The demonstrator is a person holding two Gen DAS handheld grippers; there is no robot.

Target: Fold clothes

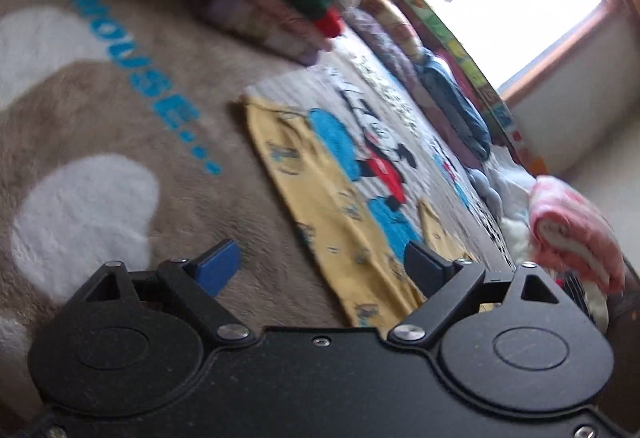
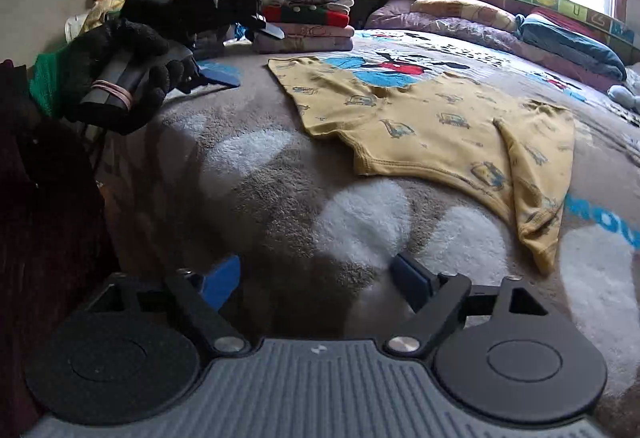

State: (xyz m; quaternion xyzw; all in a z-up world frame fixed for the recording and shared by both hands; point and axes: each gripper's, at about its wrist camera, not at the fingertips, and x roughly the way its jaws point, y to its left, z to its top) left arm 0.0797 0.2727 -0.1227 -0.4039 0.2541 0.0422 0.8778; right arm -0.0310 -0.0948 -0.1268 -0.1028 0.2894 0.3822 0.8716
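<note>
Yellow printed shirt (image 2: 436,126) lies spread on the bed blanket (image 2: 280,190), unfolded w/ one sleeve flipped in, stack of folded clothes (image 2: 304,10) behind it; my left gripper (image 1: 316,266) & right gripper (image 2: 316,278) gape wide, both empty.

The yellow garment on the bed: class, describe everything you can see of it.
The yellow garment is a small, soft knit piece printed with little blue vehicles, with stitched hems. It lies spread out but rumpled on the plush cartoon blanket, one part folded over toward the near edge. Its far side overlaps the blanket's blue-and-red cartoon print. Neither gripper touches it.
</note>
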